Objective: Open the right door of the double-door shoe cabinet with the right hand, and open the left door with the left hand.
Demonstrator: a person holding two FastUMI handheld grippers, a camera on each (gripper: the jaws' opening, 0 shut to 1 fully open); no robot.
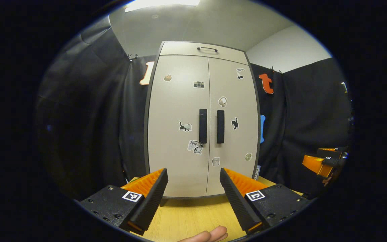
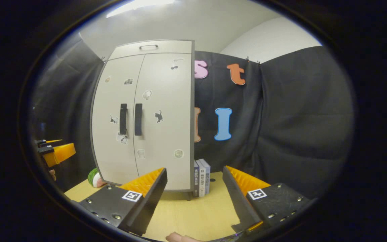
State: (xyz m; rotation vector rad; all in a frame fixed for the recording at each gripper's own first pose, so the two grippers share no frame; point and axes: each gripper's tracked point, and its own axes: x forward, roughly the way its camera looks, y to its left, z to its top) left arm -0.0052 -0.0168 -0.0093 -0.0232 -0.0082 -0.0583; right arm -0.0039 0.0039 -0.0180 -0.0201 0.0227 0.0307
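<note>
Your left gripper [image 1: 193, 188] has its jaws spread wide with nothing between them, and your right gripper [image 2: 195, 188] is just as wide and equally empty. In the left gripper view the shoe cabinet [image 1: 202, 119] stands dead ahead at 12 o'clock on the wooden table [image 1: 193, 215], both doors closed. You have two doors: the left door [image 1: 176, 111] and the right door [image 1: 235, 101], each with one black vertical handle, the left handle [image 1: 203, 126] and the right handle [image 1: 220, 126], side by side at the middle seam. A third handle [image 1: 207, 49] sits on the top panel.

In the right gripper view the cabinet lies toward 11 o'clock. Several small stickers dot the doors; most are too small to make out. Upright books [image 2: 202, 178], about three, stand at the cabinet's right foot, their lower ends cut off by your right gripper's fingers. A round green-and-white object [image 2: 95, 178] at 8 o'clock is half hidden behind the cabinet's corner.
</note>
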